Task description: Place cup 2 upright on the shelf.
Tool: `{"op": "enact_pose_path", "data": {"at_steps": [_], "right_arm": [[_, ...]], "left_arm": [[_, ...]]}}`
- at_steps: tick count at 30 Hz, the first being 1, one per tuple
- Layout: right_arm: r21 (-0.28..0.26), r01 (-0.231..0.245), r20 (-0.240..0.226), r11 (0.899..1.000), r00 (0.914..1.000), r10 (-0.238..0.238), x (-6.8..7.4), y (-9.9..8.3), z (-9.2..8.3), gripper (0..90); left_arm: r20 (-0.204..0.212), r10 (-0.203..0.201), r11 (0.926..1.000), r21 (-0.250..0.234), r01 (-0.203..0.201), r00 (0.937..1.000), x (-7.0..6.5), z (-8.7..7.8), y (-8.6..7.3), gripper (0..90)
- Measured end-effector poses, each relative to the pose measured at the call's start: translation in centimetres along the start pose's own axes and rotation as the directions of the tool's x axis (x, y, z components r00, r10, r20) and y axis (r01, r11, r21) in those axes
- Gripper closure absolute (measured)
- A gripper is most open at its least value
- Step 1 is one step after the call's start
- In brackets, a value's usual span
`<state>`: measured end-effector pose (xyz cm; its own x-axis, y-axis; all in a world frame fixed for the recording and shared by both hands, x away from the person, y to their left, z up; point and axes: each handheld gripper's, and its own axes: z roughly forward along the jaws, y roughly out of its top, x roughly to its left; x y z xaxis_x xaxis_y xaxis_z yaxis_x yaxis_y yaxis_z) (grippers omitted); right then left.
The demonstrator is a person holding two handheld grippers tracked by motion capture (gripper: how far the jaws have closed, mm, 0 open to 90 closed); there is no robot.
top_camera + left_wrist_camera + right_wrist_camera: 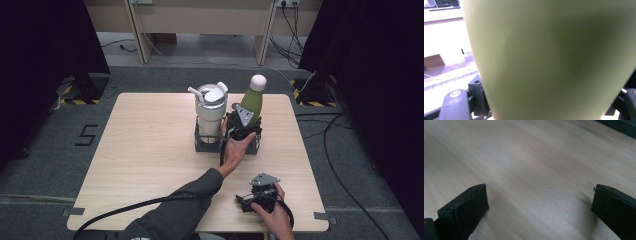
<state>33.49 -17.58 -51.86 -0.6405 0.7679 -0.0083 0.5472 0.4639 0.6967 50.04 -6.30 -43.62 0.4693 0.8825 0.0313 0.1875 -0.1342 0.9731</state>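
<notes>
bottle: our green bottle stands in the black rack on the table, just right of the white cup | left gripper: we press it against the bottle's side, jaws either side, grip we cannot tell | right gripper: jaws wide apart, holding nothing, low over bare wood near our edge

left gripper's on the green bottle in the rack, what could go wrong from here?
1. The tall green bottle with the cream cap stands in the black rack right beside the white lidded tumbler with a straw; tilting it out may knock the tumbler.
2. The left gripper sits low on the bottle, so it may swing top-heavy.
3. The rack may lift with the bottle; the right gripper rests open, away from it.
</notes>
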Motion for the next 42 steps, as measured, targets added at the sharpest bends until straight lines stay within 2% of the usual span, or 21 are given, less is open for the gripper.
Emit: {"op": "enact_pose_path", "data": {"at_steps": [2, 10, 33, 38, 42], "right_arm": [[0.0, 0.001, 0.0, 1.0, 1.0, -0.001, 0.0, 0.0, 0.0, 1.0], [0.0, 0.003, 0.001, 1.0, 1.0, -0.003, 0.0, 0.0, 0.0, 1.0], [0.0, 0.006, 0.001, 1.0, 1.0, -0.006, 0.0, 0.0, 0.0, 1.0], [0.0, 0.005, 0.001, 1.0, 1.0, -0.005, 0.0, 0.0, 0.0, 1.0], [0.0, 0.005, 0.001, 1.0, 1.0, -0.005, 0.0, 0.0, 0.0, 0.9]], "left_arm": [[0.007, -0.014, 0.9999, 0.009, 0.014, 0.9999, 0.0, 0.1, -0.1, 20.3], [0.001, -0.013, 0.9997, 0.019, 0.013, 0.9999, -0.1, 0.4, -0.7, 20.3], [-0.009, -0.019, 0.9998, 0.009, 0.019, 0.9998, -0.1, 0.3, -0.9, 20.0], [-0.03, -0.017, 0.9998, -0.002, 0.017, 0.9994, -0.2, 0.3, -1.2, 16.9], [-0.075, -0.02, 0.9998, -0.002, 0.02, 0.997, -0.3, 0.3, -1.6, 14.5]]}}
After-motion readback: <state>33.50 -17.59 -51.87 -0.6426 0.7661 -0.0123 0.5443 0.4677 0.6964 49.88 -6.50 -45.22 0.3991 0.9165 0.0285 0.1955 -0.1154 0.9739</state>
